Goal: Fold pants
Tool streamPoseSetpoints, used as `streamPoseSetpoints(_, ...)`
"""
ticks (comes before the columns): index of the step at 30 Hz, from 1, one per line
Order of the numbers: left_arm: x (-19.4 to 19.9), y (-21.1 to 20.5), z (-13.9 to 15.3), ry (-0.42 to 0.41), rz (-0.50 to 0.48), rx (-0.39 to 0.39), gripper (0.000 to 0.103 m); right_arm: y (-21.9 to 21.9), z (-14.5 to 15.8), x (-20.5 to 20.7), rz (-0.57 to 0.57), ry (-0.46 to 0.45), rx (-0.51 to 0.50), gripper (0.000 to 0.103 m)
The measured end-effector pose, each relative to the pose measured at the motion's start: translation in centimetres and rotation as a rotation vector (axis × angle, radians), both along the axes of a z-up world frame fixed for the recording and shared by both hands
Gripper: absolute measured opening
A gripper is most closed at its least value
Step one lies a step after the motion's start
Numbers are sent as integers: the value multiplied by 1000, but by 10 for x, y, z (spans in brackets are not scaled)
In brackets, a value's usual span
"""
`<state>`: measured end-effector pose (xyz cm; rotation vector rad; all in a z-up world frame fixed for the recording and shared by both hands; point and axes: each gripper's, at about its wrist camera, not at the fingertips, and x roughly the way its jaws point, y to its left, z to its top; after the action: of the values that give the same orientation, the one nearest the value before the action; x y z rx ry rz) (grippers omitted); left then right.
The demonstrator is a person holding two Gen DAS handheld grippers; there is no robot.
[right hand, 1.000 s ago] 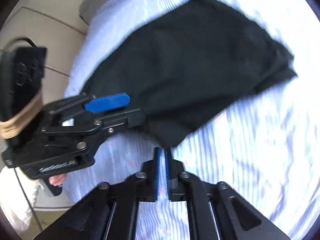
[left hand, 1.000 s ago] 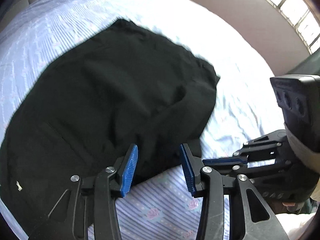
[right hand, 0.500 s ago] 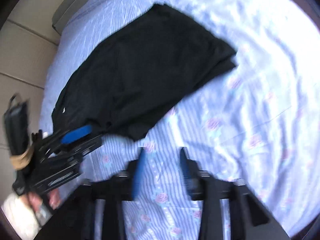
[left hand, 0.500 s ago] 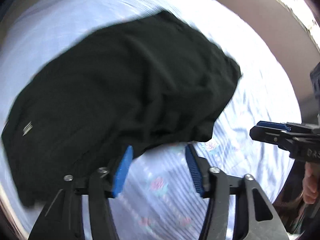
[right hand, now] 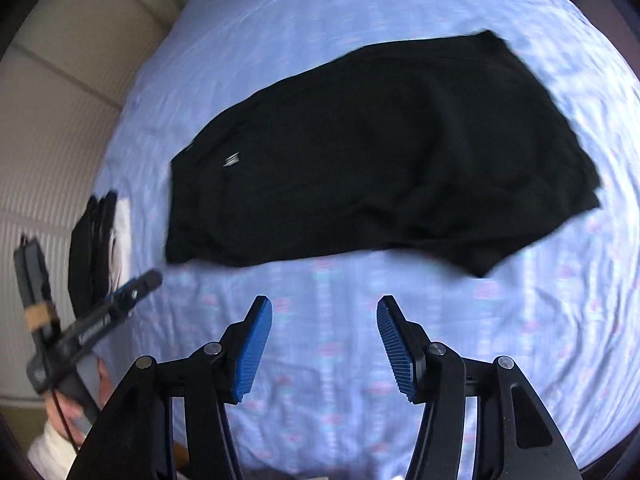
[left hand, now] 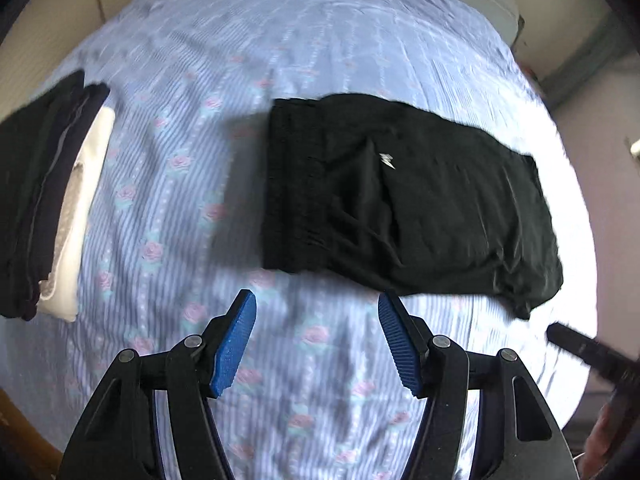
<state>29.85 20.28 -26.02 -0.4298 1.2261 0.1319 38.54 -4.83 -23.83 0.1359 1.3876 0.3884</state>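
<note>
Both tools, left tool point(left hand: 316, 340) and right tool point(right hand: 324, 344), are now opening empty, lifting off folded pants point(right hand: 380, 160) on bed point(right hand: 360, 360); fold looking finished.

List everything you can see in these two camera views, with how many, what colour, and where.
folded black fabric pants: one, black with a small white logo, flat on the middle of the bed
blue striped floral bedsheet: one, pale blue with pink roses, covers the bed
stack of folded dark and white clothes: one, black, navy and white, at the sheet's left edge
beige padded headboard: one, beige, beyond the sheet
left gripper: one, black with blue pads, jaws opening, nothing between them
right gripper: one, black with blue pads, jaws opening, nothing between them
</note>
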Motion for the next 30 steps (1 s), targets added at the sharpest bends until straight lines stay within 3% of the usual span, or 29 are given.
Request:
streamPoseSetpoints(5, 24, 33, -26, 7, 21, -146, 63, 52, -3, -3, 20, 22, -24, 56)
streamPoseSetpoints(17, 92, 67, -86, 42, -5, -363, 63, 100, -24, -19, -153, 105, -20, 56)
streamPoseSetpoints(23, 115, 53, -100, 28, -129, -360, 68, 115, -27, -24, -178, 112, -37, 56)
streamPoseSetpoints(27, 118, 53, -105, 1, -89, -395, 71, 117, -25, -26, -190, 97, -49, 56)
streamPoseSetpoints(29, 116, 56, -104, 11, -70, -379, 43, 117, -25, -27, -198, 87, -51, 56)
streamPoseSetpoints(30, 117, 59, -104, 18, -75, -423, 36, 116, -25, -28, -201, 86, -57, 56)
